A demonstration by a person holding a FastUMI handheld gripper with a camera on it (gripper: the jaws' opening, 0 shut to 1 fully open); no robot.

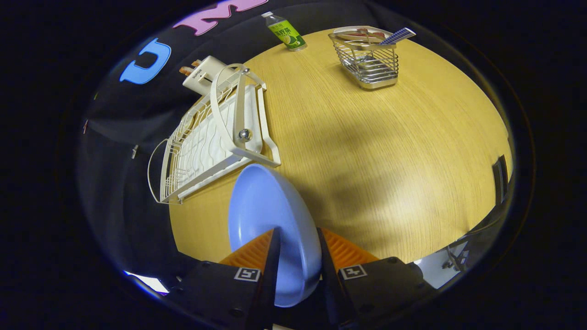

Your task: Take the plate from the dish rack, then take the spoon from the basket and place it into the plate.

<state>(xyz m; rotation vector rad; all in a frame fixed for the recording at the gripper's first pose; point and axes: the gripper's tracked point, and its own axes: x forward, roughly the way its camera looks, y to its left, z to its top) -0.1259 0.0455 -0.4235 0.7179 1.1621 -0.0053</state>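
A light blue plate [266,215] stands on edge between my gripper's [298,238] two orange fingers [250,252], which are shut on its rim. The plate hangs above the wooden table [390,146], just in front of the white dish rack [215,137], which holds no dishes. Far beyond the fingers, a wire basket [369,59] stands near the table's far edge. A spoon with a blue checked handle [398,35] leans out of the basket's right corner.
A green-labelled bottle [285,31] stands at the table's far edge, left of the basket. A white box-shaped appliance [204,73] sits behind the dish rack. Open tabletop stretches between the rack and the basket.
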